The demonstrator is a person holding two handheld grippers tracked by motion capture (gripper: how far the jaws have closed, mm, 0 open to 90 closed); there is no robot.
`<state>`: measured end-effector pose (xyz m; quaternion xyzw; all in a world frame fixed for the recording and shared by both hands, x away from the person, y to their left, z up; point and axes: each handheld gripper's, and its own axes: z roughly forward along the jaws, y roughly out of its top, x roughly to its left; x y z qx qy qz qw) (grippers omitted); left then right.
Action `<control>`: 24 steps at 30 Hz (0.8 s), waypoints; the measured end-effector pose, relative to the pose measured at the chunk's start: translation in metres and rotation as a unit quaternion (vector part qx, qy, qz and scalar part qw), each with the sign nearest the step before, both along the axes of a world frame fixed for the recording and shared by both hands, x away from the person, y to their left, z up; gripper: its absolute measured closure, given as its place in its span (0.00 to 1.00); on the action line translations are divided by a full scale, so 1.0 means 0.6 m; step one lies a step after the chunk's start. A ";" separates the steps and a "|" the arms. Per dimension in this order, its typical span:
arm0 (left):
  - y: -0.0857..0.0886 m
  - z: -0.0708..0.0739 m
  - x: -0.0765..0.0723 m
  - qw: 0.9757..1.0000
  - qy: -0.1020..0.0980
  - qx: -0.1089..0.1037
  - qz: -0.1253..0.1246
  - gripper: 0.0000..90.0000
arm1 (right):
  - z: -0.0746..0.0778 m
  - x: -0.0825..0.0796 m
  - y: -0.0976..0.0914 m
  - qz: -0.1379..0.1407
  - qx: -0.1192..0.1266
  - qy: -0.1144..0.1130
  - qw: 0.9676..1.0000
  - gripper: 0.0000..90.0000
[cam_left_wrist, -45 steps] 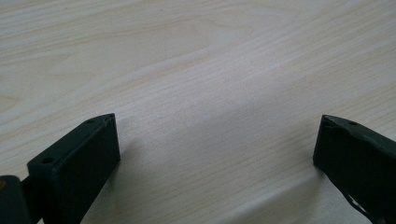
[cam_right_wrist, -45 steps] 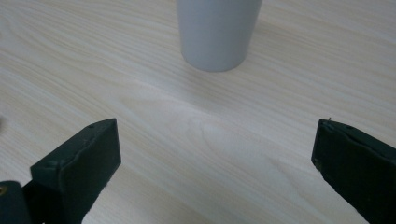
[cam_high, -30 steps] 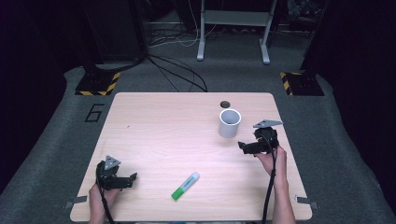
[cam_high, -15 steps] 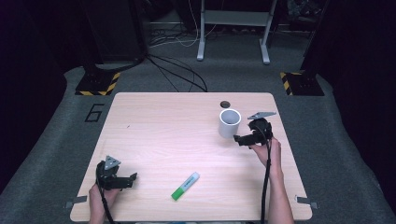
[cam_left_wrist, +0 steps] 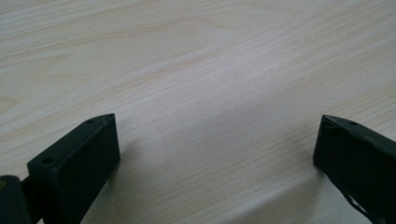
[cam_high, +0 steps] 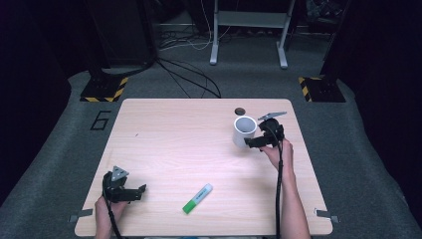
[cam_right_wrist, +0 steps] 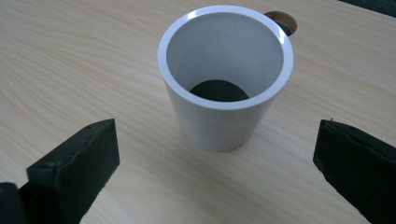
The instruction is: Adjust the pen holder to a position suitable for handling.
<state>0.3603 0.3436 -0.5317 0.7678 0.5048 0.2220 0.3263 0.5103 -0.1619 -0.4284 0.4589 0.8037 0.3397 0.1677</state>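
Observation:
A white cup (cam_high: 244, 130) stands upright at the table's back right; in the right gripper view the white cup (cam_right_wrist: 226, 79) has a dark bottom inside. My right gripper (cam_high: 252, 142) is open just right of the cup, its jaws wide apart on either side of it and short of touching in the right gripper view (cam_right_wrist: 215, 163). A green and white marker (cam_high: 197, 197) lies near the front middle. My left gripper (cam_high: 140, 191) rests open at the front left corner, with bare wood between its jaws in the left gripper view (cam_left_wrist: 215, 158).
A small round brown hole (cam_high: 240, 110) is set in the light wooden table (cam_high: 174, 144) behind the cup, also seen as the hole (cam_right_wrist: 282, 19). Dark floor, cables and a metal stand lie beyond the far edge.
My right gripper has moved up and to the left, closing in on the white cup. The left gripper and the marker have stayed put.

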 end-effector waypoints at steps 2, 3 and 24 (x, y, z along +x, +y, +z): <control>0.000 0.000 0.000 1.000 0.000 0.000 0.001 0.01 | 0.000 0.008 0.003 0.002 0.002 0.004 1.000 0.00; 0.000 0.000 0.000 1.000 0.000 0.000 0.000 0.01 | 0.000 0.011 0.004 0.005 -0.001 0.001 1.000 0.00; -0.001 0.000 0.000 1.000 -0.001 -0.001 0.000 0.01 | -0.028 0.082 0.042 0.006 -0.030 0.024 0.999 0.01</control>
